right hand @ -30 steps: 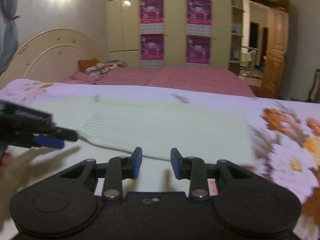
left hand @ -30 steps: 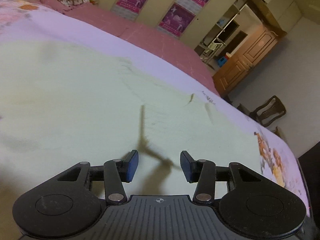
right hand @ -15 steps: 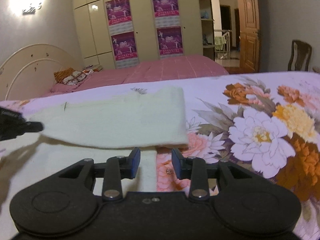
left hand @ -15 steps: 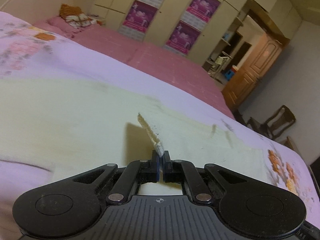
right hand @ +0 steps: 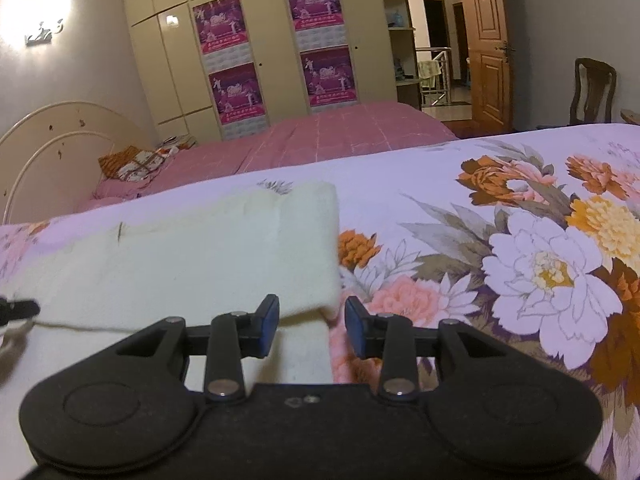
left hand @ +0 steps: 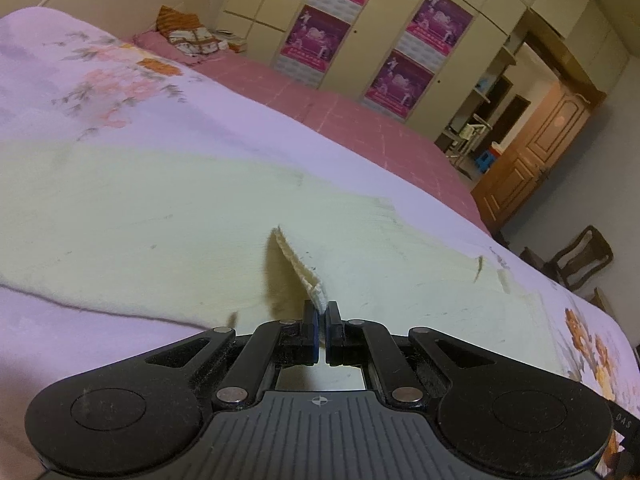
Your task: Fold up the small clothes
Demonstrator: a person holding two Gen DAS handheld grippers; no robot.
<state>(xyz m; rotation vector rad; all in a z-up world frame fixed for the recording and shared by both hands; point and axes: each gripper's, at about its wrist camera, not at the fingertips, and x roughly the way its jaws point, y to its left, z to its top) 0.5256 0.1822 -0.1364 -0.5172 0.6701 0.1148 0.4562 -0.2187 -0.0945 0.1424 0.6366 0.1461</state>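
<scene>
Jaws of the left gripper [left hand: 322, 312], apart a second ago, are now pinching the sweater [left hand: 160, 220] edge, probably its hem, starting a fold; the right gripper [right hand: 311, 316] is hovering narrowly open, empty.

Floral bedspread [right hand: 460, 168] (lilac ground), pale cream garment [left hand: 140, 220], possibly knitted, lying across it

Left gripper [left hand: 322, 314] jaws pinching cream garment [left hand: 168, 236] edge

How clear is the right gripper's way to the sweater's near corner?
Probably clear: the right gripper has its jaws apart with the cream sweater's corner edge already between them and nothing in front; the pads do not yet press on it.
</scene>
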